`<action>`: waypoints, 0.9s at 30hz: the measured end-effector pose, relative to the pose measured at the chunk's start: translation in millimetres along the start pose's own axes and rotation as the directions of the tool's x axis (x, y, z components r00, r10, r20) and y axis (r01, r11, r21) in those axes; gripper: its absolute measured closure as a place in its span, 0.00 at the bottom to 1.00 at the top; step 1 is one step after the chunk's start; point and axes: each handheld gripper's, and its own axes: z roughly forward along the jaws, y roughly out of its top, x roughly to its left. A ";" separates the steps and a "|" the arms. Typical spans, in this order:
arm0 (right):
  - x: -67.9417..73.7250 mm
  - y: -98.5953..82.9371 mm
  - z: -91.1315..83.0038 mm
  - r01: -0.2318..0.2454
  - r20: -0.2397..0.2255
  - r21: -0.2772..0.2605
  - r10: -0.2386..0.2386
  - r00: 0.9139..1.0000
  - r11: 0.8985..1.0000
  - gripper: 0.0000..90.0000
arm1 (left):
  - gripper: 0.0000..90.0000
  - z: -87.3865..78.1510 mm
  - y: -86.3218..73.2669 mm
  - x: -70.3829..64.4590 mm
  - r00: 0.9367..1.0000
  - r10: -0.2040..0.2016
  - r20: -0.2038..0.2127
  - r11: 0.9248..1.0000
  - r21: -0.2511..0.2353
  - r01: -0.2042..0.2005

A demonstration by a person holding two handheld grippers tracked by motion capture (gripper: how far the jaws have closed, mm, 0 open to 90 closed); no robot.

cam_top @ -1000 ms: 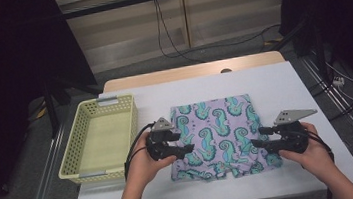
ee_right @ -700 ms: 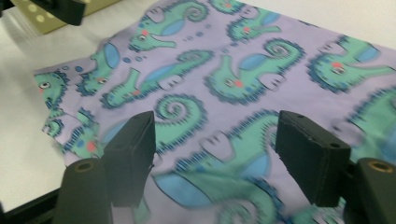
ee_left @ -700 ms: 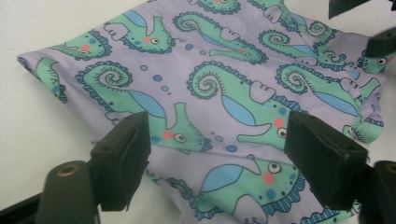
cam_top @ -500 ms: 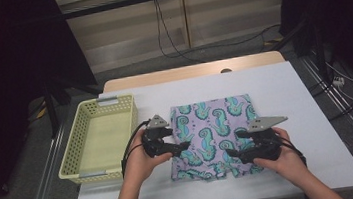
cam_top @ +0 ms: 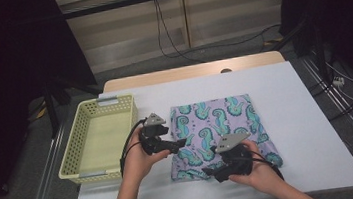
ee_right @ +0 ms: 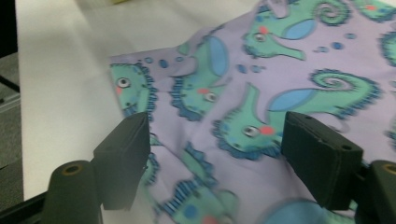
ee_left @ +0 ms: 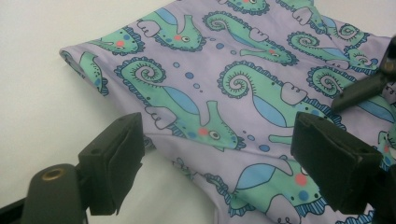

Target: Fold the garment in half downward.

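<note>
High view, lower centre: we hold both grippers, left gripper (cam_top: pixel 182 142) and right gripper (cam_top: pixel 207 170), wide open and empty over the seahorse cloth (cam_top: pixel 217 125).

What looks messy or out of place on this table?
Only the seahorse-print cloth: its near left corner is rumpled and lifted rather than lying flat. Both hand-held grippers are open over it. The yellow basket sits squarely; nothing is spilled or damaged.
</note>
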 end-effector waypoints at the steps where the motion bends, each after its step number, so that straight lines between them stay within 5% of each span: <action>1: 2.9 0.9 3.2 0.007 -0.006 0.006 -0.007 1.000 1.000 0.28 | 0.20 0.2 0.3 0.3 1.000 -0.006 -0.009 1.000 -0.001 0.006; 13: 26.9 11.1 28.5 0.067 -0.079 0.018 -0.066 0.995 0.998 0.32 | 0.20 0.1 0.7 6.2 0.999 -0.019 -0.029 1.000 0.004 0.019; 15: 33.0 14.2 37.3 0.094 -0.092 0.019 -0.092 0.991 0.995 0.34 | 0.19 0.1 2.4 9.3 0.998 0.007 -0.059 1.000 0.013 -0.006; 21: 42.1 15.7 52.4 0.138 -0.044 0.071 -0.135 0.990 0.988 0.36 | 0.19 1.9 4.6 19.3 0.998 -0.031 -0.058 1.000 0.001 0.031; 27: 39.4 15.6 54.9 0.129 -0.041 0.054 -0.127 0.991 0.990 0.46 | 0.19 1.3 10.7 25.9 0.996 -0.059 -0.061 0.998 -0.017 0.058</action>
